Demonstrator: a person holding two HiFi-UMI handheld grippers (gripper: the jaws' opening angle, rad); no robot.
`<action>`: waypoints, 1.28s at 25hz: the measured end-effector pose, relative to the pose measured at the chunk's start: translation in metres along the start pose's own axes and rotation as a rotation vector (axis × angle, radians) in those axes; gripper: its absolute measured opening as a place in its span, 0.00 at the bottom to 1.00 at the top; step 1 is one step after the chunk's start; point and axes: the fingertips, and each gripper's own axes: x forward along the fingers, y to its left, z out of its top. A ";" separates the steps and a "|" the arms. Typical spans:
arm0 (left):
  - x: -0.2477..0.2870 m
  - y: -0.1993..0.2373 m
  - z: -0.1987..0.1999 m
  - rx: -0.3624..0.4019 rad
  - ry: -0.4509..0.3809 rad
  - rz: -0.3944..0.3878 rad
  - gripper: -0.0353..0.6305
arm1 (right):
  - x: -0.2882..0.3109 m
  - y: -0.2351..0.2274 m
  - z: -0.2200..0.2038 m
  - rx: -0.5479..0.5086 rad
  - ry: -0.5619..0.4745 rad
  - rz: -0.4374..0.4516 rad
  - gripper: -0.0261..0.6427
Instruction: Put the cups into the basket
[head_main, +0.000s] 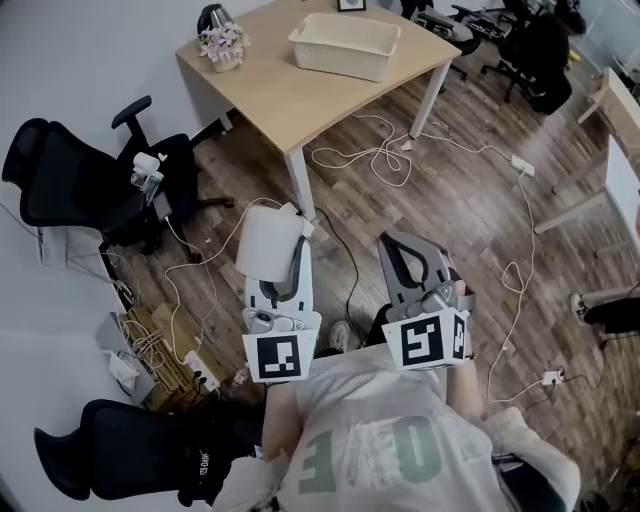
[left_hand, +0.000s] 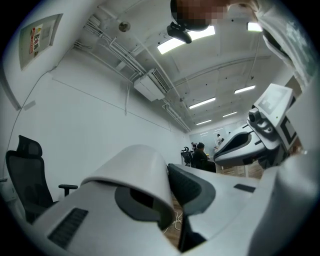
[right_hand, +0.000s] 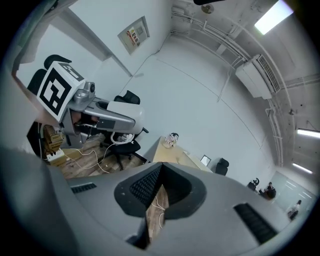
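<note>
A white cup (head_main: 268, 245) hangs above the wooden floor, its wall pinched between the jaws of my left gripper (head_main: 297, 238). In the left gripper view the cup (left_hand: 135, 170) covers one jaw like a hood, and the other jaw's dark pad (left_hand: 192, 187) presses on its outside. My right gripper (head_main: 392, 242) is shut with nothing in it; its pads meet in the right gripper view (right_hand: 159, 172). The cream basket (head_main: 345, 45) stands on the wooden table (head_main: 290, 100) well ahead of both grippers. No other cup is in view.
A flower pot (head_main: 223, 45) and a dark kettle (head_main: 212, 17) sit at the table's left corner. Black office chairs (head_main: 90, 185) stand at left, another (head_main: 120, 440) at lower left. White cables (head_main: 375, 155) and a power strip (head_main: 200, 370) lie on the floor.
</note>
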 end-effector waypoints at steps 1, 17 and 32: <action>0.001 0.010 -0.003 -0.004 0.005 0.006 0.15 | 0.005 0.002 -0.002 0.001 0.012 -0.001 0.04; 0.167 0.062 -0.018 0.040 0.010 0.068 0.15 | 0.135 -0.114 -0.042 -0.025 0.005 -0.003 0.04; 0.411 0.030 0.013 0.086 -0.049 0.099 0.15 | 0.272 -0.305 -0.113 -0.020 -0.038 0.044 0.04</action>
